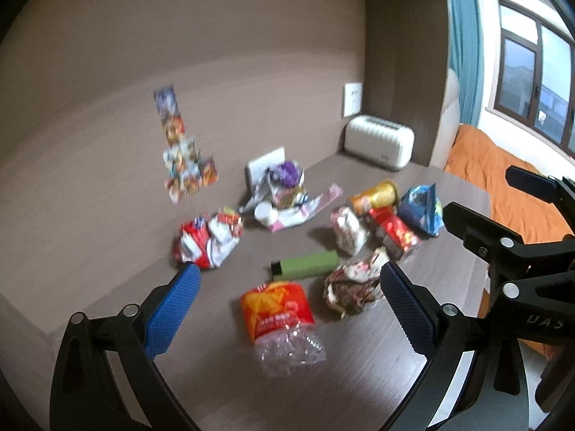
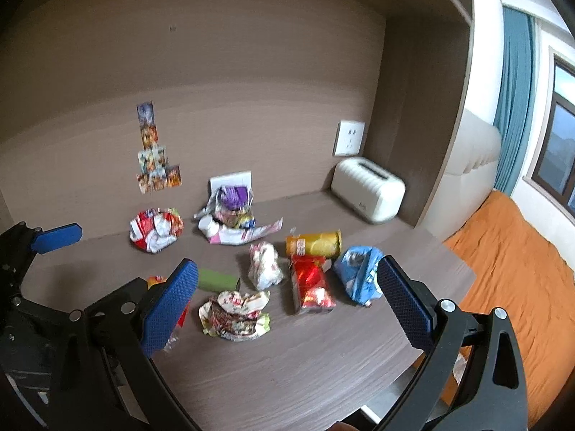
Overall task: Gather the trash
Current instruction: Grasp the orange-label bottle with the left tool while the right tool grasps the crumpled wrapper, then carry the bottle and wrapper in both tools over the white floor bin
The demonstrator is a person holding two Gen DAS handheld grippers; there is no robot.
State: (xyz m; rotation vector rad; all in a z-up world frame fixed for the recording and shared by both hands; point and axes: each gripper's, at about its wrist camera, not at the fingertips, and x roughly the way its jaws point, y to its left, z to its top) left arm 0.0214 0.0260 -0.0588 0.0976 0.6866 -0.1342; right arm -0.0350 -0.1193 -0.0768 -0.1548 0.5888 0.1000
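Nearest the left wrist lens, a crushed clear bottle with a red-orange label (image 1: pixel 278 323) lies on the table (image 1: pixel 341 388), between the spread blue pads of the left claw (image 1: pixel 287 309), which hangs wide and holds nothing. The right wrist view shows only a sliver of that bottle (image 2: pixel 156 281), hidden behind its own left finger. In that view the nearest thing is a crumpled brown-and-white wrapper (image 2: pixel 235 314), lying between the pads of the right claw (image 2: pixel 287 303), also wide apart and empty.

Both views show the trash scattered over the table's middle and back: a green tube (image 1: pixel 307 265), a red-and-white crumpled bag (image 1: pixel 208 239) toward the wall, a white wad (image 2: pixel 265 265), a red foil packet (image 2: pixel 312 284), a crumpled blue bag (image 2: pixel 357 276), a yellow canister on its side (image 2: pixel 314 243), and a heap of wrappers (image 2: pixel 233 215) against a white card at the wall.

A cream toaster (image 2: pixel 368 188) stands in the back corner under a wall socket (image 2: pixel 348 137). Stickers (image 1: pixel 179 147) cling to the wall. The left view takes in part of the right claw's frame at its right edge; the right view shows one blue pad of the left claw at its left edge. An orange bed cover (image 2: pixel 510 262) lies beyond the table.
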